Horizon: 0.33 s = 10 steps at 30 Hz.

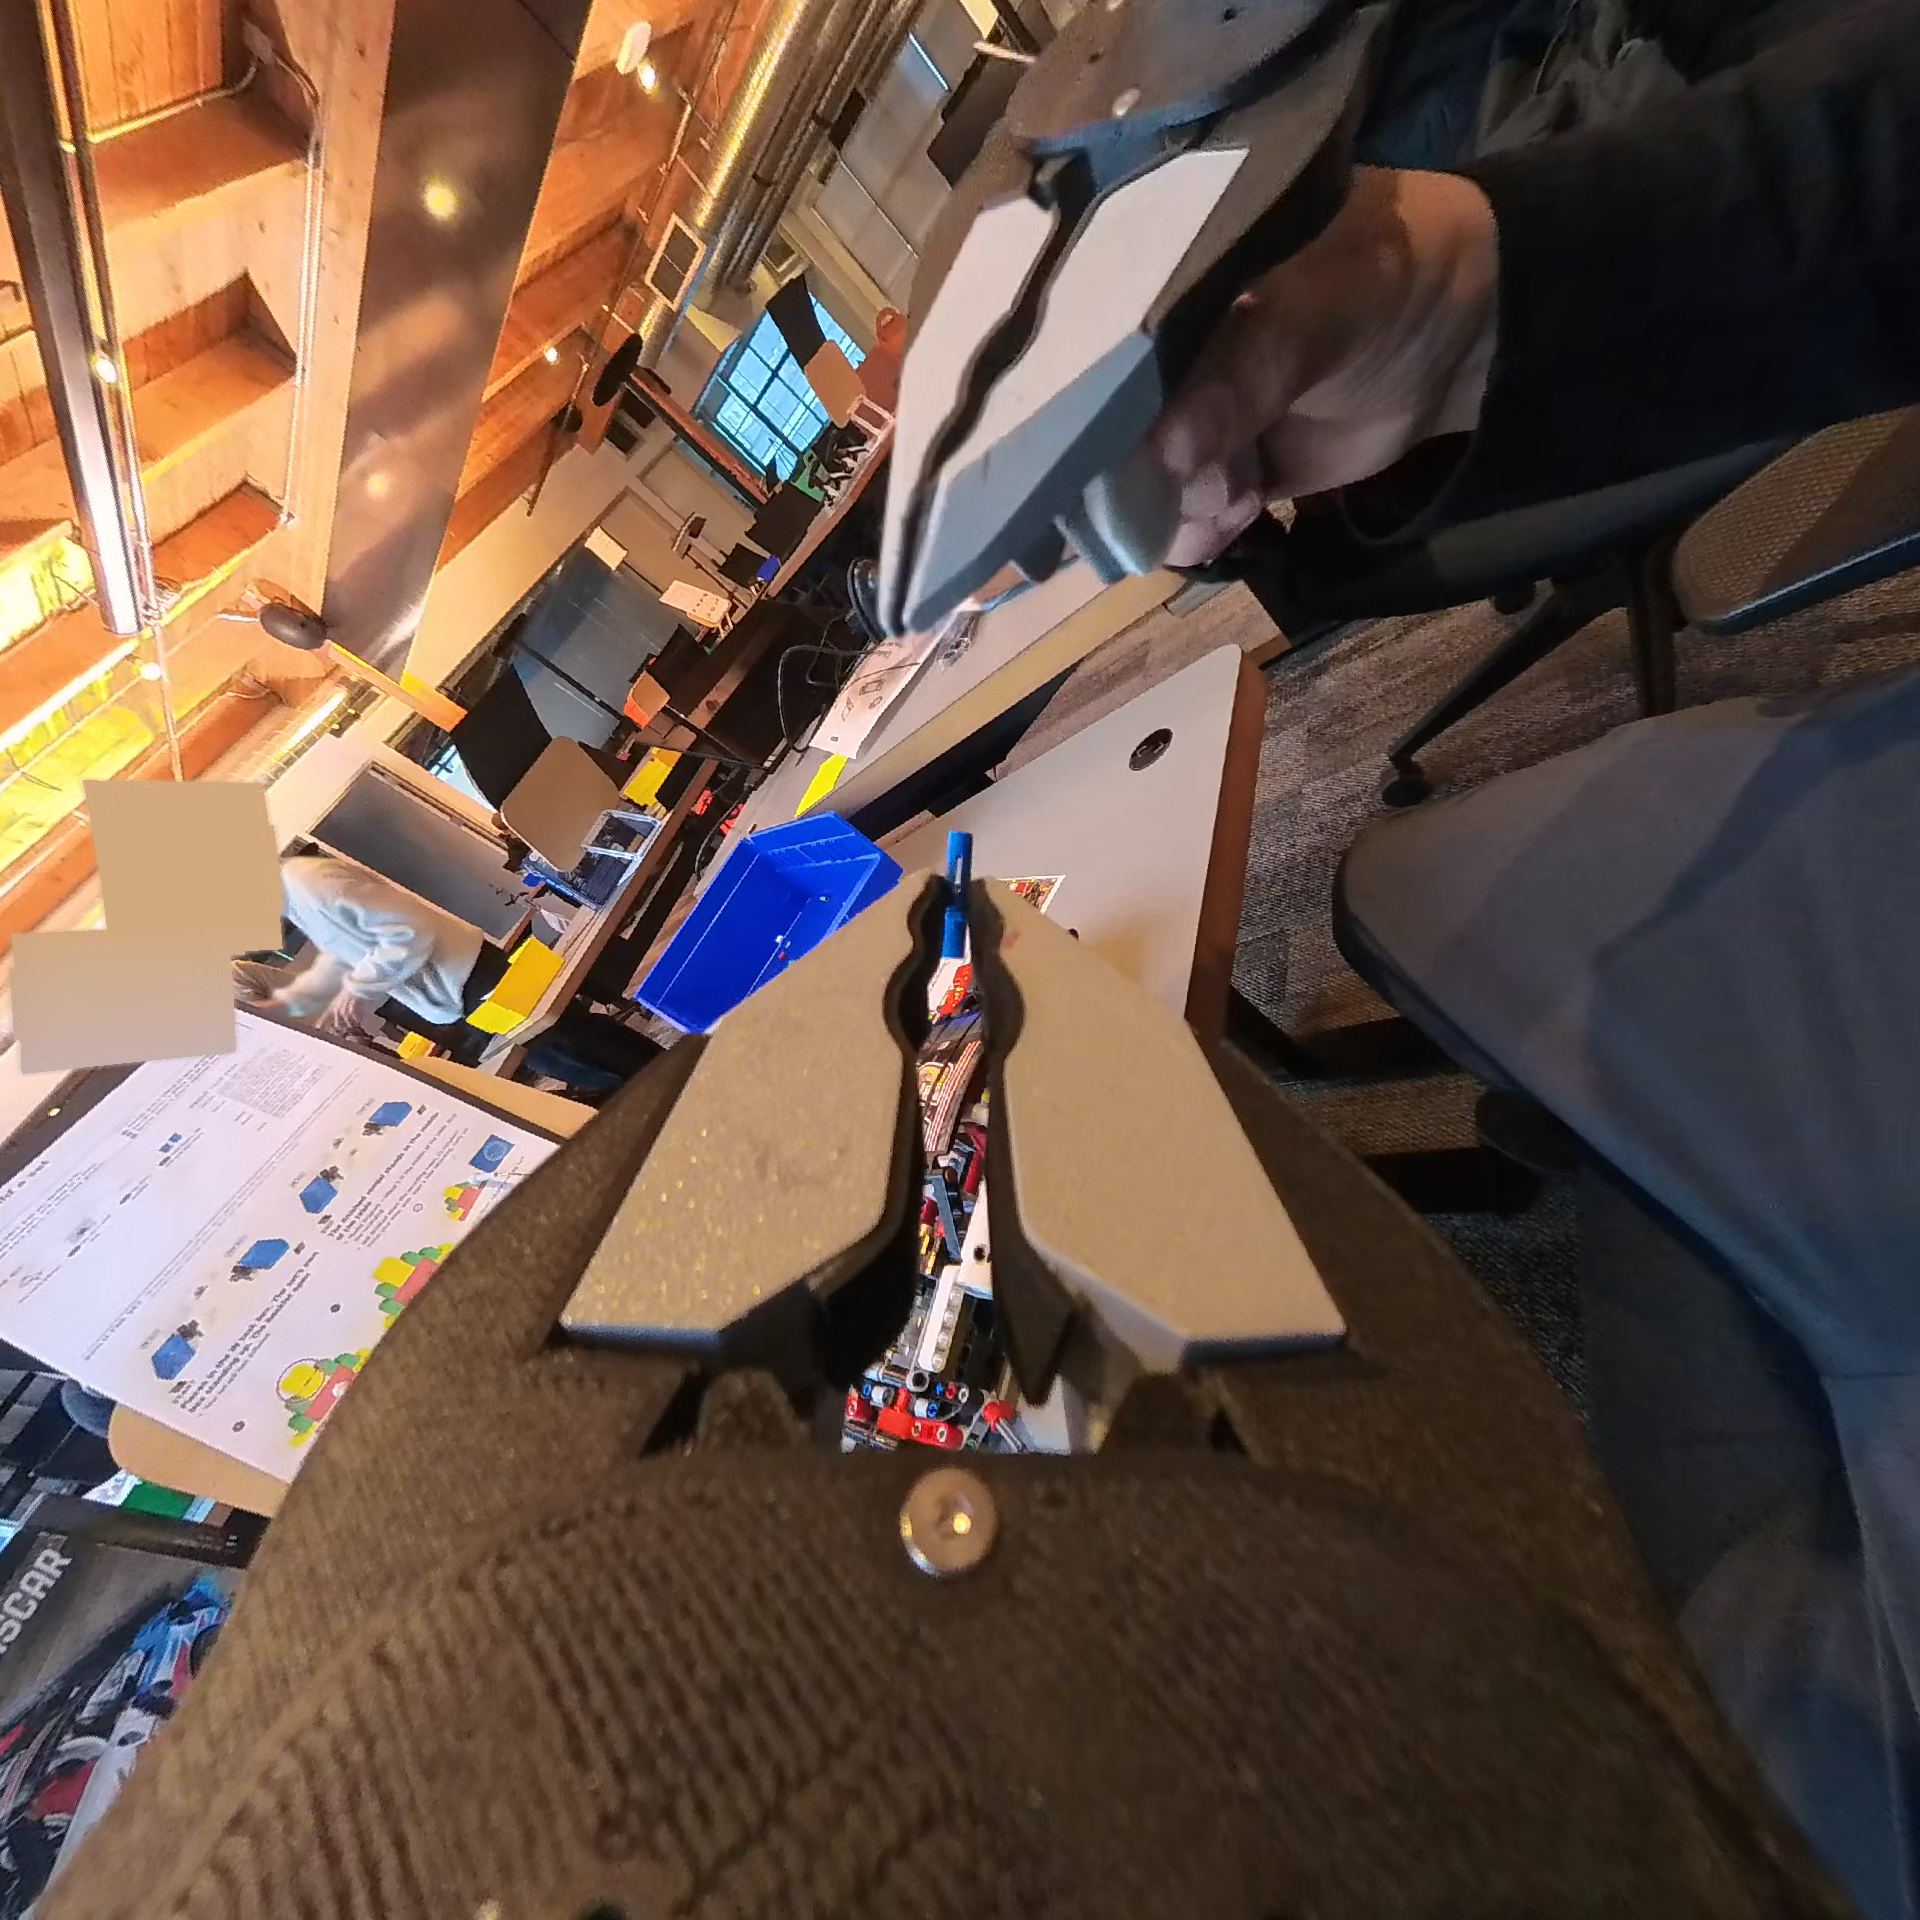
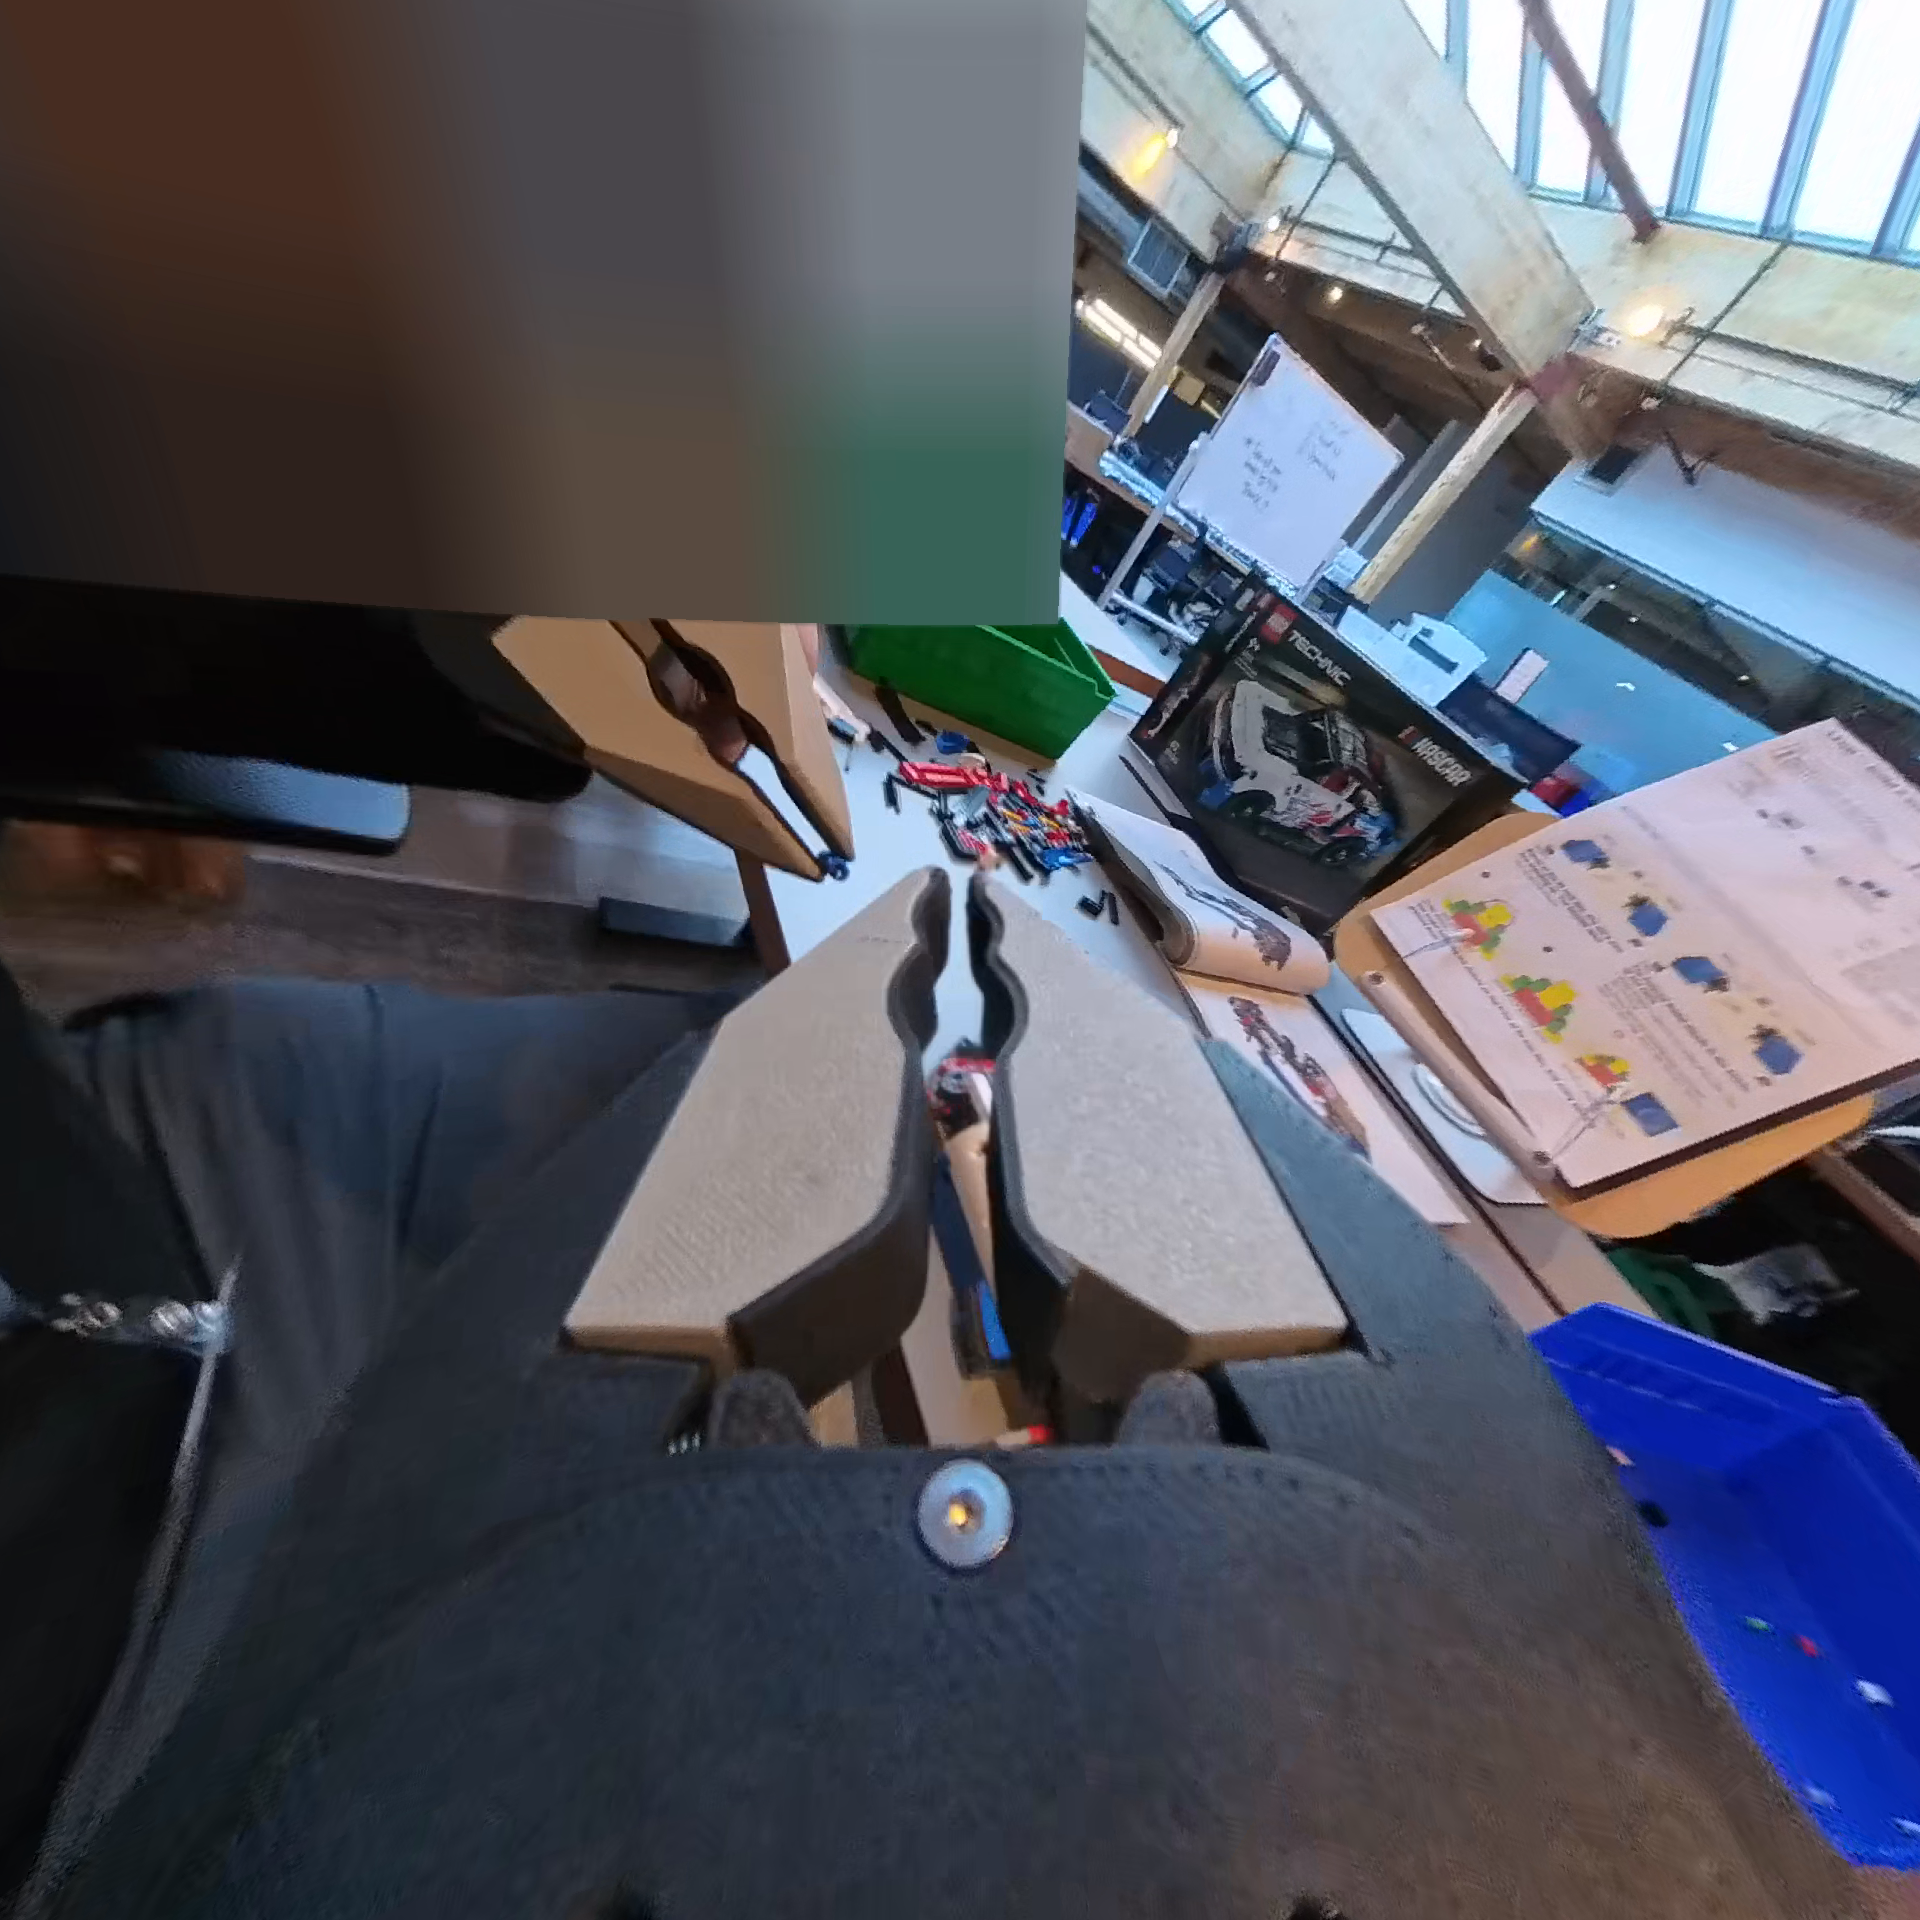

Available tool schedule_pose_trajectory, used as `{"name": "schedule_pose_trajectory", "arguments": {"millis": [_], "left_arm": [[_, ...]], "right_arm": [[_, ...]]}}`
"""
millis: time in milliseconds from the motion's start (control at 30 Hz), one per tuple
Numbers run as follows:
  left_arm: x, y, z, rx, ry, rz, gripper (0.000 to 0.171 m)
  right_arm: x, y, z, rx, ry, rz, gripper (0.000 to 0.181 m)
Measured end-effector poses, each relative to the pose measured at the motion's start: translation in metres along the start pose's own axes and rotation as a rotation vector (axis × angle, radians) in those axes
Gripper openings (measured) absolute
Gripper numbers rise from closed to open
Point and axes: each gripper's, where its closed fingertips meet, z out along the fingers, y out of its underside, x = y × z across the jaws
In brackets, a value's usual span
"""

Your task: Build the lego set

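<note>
My left gripper is shut on a small blue Lego pin that sticks out past its tips. It also shows in the right wrist view, held up over the table's near edge with the blue pin at its tip. My right gripper is shut with nothing showing at its tips. It appears high in the left wrist view, held by a hand. A partly built red, white and black Lego model shows through the gap between the left fingers.
Loose Lego pieces lie on the white table, beside an open booklet and the set's box. A green bin stands behind and a blue bin to the right. A printed sheet on a board leans nearby. The gap from one gripper's tips to the other's is roughly 5 centimeters.
</note>
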Motion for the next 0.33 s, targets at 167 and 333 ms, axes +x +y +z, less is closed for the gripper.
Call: {"name": "schedule_pose_trajectory", "arguments": {"millis": [167,333], "left_arm": [[0.000,0.000,0.000,-0.004,0.001,0.002,0.002],[-0.001,0.001,0.000,-0.006,0.000,-0.003,0.001]], "right_arm": [[0.001,-0.009,-0.005,0.072,-0.097,0.208,0.000],[0.006,-0.040,-0.030,0.323,-0.354,0.586,0.000]]}}
